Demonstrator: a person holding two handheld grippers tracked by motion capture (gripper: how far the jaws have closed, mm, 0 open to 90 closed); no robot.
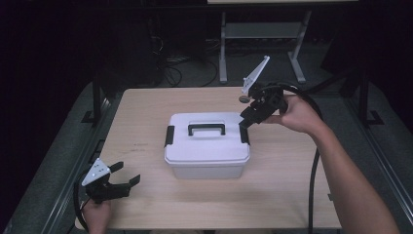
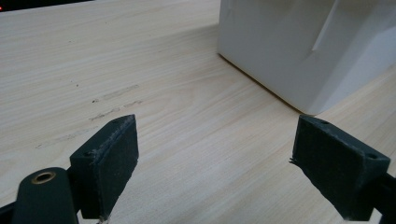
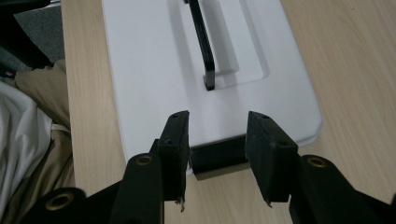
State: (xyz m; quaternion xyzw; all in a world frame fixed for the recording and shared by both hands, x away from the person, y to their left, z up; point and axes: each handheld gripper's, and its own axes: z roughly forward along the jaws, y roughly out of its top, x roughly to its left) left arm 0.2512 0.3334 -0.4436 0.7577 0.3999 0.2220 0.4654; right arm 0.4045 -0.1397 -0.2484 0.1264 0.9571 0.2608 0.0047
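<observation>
A white plastic box (image 1: pixel 207 146) with a black handle (image 1: pixel 207 128) on its lid stands mid-table, lid down. It has a black latch at each end: a left latch (image 1: pixel 169 135) and a right latch (image 1: pixel 244 136). My right gripper (image 1: pixel 243 123) points down at the box's right end. In the right gripper view the right gripper (image 3: pixel 218 116) is partly open over the lid edge, and the right latch (image 3: pixel 218 156) shows in the gap between its jaws. My left gripper (image 1: pixel 127 172) rests open near the front left corner, apart from the box. The left gripper (image 2: pixel 217 126) holds nothing, and the box wall (image 2: pixel 299 46) lies ahead to its right.
The wooden table (image 1: pixel 292 195) has faint scuff marks (image 2: pixel 112 93) left of the box. A black cable (image 1: pixel 314 170) trails from the right gripper along the forearm. The person's clothing (image 3: pixel 28 140) shows past the table's near edge. Metal legs of another table (image 1: pixel 223 48) stand behind.
</observation>
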